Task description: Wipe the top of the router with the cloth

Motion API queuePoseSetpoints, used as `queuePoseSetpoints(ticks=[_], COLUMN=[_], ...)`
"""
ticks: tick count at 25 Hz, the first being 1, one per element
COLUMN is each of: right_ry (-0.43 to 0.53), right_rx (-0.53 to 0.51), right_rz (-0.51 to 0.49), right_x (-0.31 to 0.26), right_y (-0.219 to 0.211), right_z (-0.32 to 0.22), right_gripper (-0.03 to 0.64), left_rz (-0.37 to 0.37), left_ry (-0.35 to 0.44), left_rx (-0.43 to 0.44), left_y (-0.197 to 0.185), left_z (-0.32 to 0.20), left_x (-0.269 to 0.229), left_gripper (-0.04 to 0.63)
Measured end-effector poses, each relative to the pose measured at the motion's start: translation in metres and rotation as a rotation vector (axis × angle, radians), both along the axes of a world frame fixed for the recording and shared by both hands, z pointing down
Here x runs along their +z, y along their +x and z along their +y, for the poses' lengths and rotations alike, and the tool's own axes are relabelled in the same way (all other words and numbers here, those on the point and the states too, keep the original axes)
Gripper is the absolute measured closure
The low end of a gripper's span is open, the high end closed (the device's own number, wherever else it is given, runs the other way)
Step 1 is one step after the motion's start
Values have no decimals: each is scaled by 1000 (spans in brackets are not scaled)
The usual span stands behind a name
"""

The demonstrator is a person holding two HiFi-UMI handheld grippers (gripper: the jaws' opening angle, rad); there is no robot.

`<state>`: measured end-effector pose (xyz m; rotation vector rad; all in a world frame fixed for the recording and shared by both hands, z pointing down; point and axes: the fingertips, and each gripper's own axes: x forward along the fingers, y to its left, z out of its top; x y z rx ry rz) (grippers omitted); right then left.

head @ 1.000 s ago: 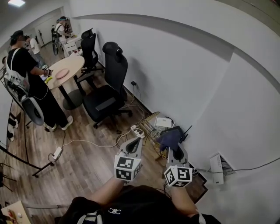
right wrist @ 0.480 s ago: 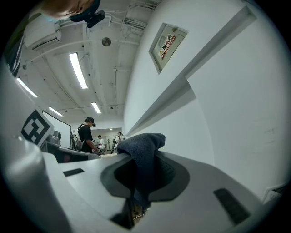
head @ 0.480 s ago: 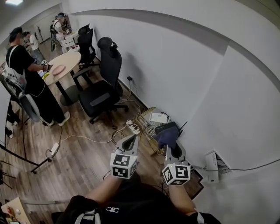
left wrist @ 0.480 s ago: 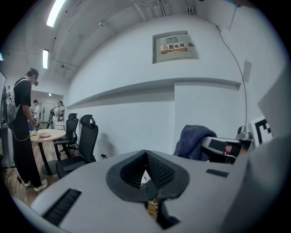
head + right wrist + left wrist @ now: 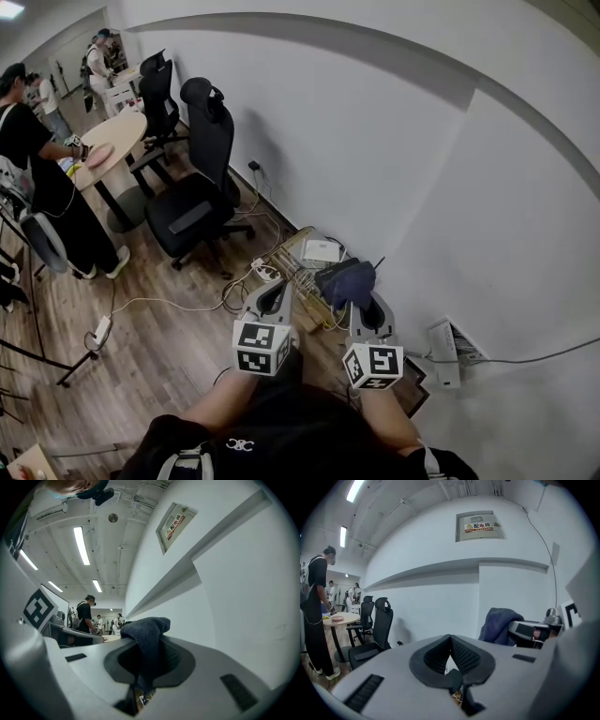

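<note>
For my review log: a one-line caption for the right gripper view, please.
Right tongs shut on a dark cloth, beside a white wall.

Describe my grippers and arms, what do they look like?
The left gripper and right gripper are light grey shells with black textured pads lining the jaws. Each carries a white cube printed with black square markers. The forearms are bare below a black top with a small white logo.
</note>
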<state>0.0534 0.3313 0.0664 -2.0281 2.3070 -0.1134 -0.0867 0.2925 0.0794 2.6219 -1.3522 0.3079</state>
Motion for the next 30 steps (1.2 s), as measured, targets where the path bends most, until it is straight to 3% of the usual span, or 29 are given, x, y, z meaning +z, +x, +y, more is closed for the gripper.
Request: queuePoseSetpoints(ticks=[14,26,30], right_ry=[-76,-207,-258], right_rx=[-2,27,49], right_rz=[4,30,-49], right_x=[34,58,70], right_y=[26,34,47], right_z=[-124,-256,-287], right_gripper=[589,589,589], left_rz=[12,47,37], left_ry=[-101,-189,-214], left_rx=[27,58,59], left_y=[33,36,37], left_z=[-121,-253,-287], left_x=[47,69,85], left_gripper=[594,594,594])
